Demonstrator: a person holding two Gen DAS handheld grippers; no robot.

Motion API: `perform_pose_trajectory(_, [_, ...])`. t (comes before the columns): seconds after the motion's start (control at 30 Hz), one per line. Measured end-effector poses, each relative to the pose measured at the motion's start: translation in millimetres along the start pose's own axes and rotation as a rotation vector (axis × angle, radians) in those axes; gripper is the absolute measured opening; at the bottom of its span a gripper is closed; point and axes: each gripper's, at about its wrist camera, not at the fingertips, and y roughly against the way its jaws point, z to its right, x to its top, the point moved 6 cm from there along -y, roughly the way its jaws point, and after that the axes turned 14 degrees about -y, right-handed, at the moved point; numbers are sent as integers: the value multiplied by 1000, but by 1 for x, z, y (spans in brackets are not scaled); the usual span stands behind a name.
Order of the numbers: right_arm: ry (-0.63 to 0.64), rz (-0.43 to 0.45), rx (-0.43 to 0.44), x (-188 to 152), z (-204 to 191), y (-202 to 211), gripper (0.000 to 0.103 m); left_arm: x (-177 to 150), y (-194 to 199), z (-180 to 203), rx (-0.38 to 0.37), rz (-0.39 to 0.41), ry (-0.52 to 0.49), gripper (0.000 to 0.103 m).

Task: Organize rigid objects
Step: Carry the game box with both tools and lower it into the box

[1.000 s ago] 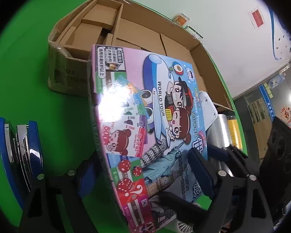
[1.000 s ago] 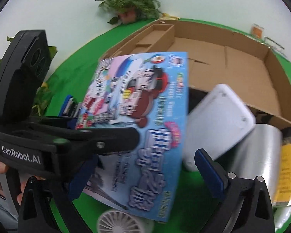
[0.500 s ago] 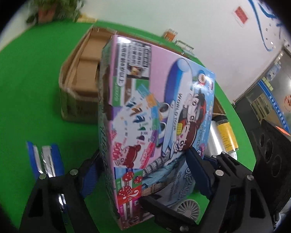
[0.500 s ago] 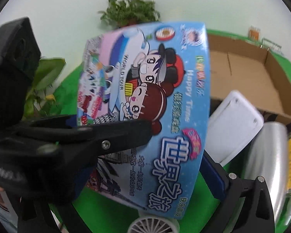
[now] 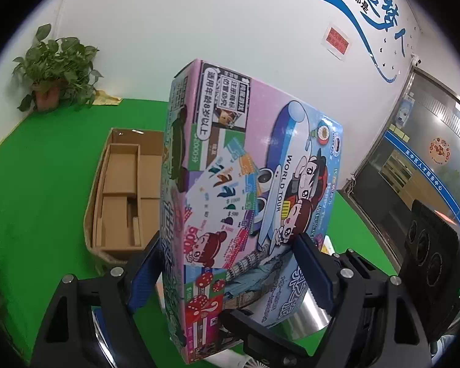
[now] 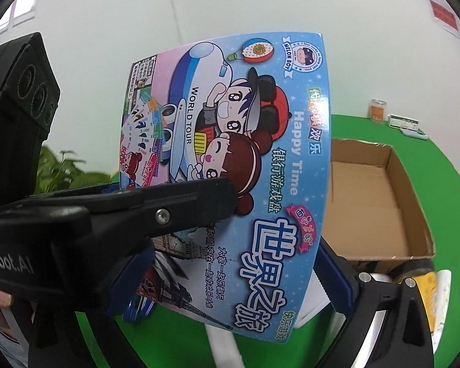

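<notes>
Plants (image 5: 56, 67) and a cardboard box (image 5: 122, 196) are sitting behind on the green table (image 5: 36, 184). Both the left gripper (image 5: 230, 263) and right gripper (image 6: 230, 273) are squeezing the game box (image 5: 245, 190), which is standing tall in the air, blocking the view.

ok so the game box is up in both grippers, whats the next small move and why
Probably carry the board game box across toward the open cardboard box and start lowering it in. Both the left gripper and right gripper clamp it clear of the green table, and the carton's compartments look empty.
</notes>
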Motion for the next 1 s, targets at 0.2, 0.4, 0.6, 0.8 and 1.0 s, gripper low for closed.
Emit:
perform_pose_trajectory(0.2, [-1,12,-18,16,5,19,98,20,-16,-7,-35,3,5,80])
perform_pose_trajectory(0.4, [-8,0,-49,33,-3,16,90,38,-35,-17,23,-20,-25,76])
perform_pose_trajectory(0.6, [-32,-25,-37,42,-7,9,85,52,-50,-29,35,-34,-11,75])
perform_pose_trajectory(0.8, [-30,-66,-36,59,-4,-3,80,53,-69,-47,32,-67,33,75])
perform_pose_trajectory(1.0, [-75,-144,-29,59,0,-28,81,48,-98,-62,36,-139,67,75])
